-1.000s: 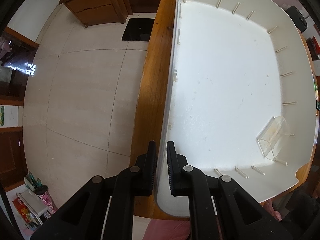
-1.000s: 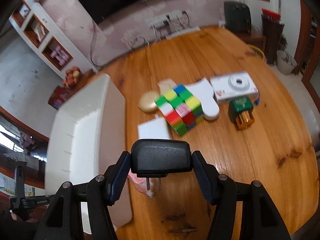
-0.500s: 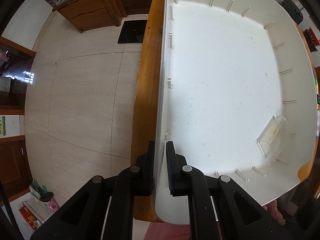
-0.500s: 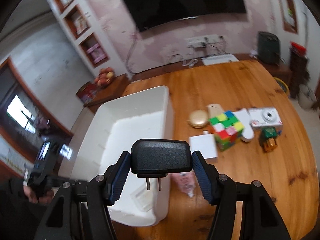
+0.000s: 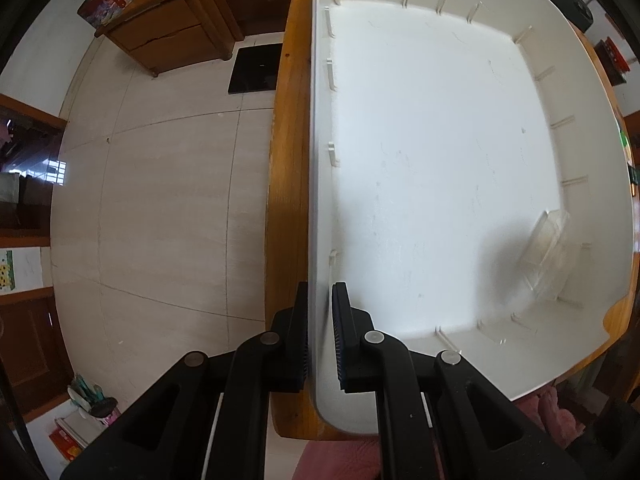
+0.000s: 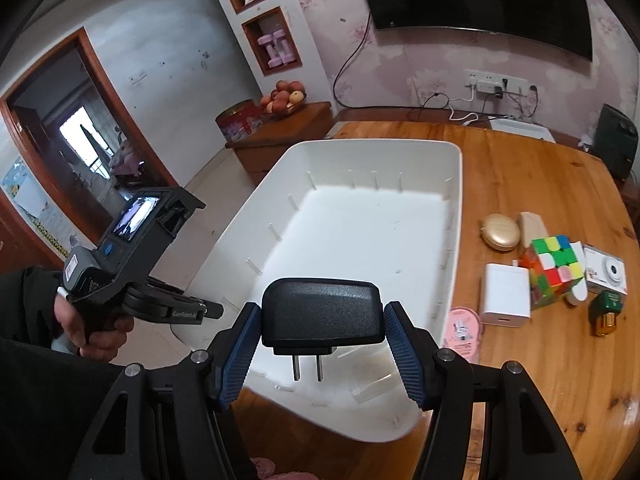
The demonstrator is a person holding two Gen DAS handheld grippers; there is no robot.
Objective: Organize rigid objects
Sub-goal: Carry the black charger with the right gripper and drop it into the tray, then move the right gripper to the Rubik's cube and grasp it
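Note:
A black plug adapter (image 6: 322,312) with two prongs pointing down is clamped in my right gripper (image 6: 322,354), held above the near end of the white bin (image 6: 360,240). My left gripper (image 5: 320,336) is shut on the bin's left wall (image 5: 320,200), one finger outside, one inside. It also shows in the right wrist view as the left gripper (image 6: 208,312), held by a hand at the bin's left rim. A clear plastic box (image 5: 548,252) lies in the bin's near right corner.
On the wooden table (image 6: 540,380) right of the bin lie a white charger (image 6: 505,295), a colour cube (image 6: 554,270), a gold oval case (image 6: 500,232), a white camera (image 6: 606,274), a green bottle (image 6: 606,312) and a pink packet (image 6: 464,330). Tiled floor (image 5: 160,200) lies past the table's left edge.
My right gripper has carried the adapter leftward from above the table clutter to above the bin. The left gripper has kept its grip on the bin wall, rolling slightly.

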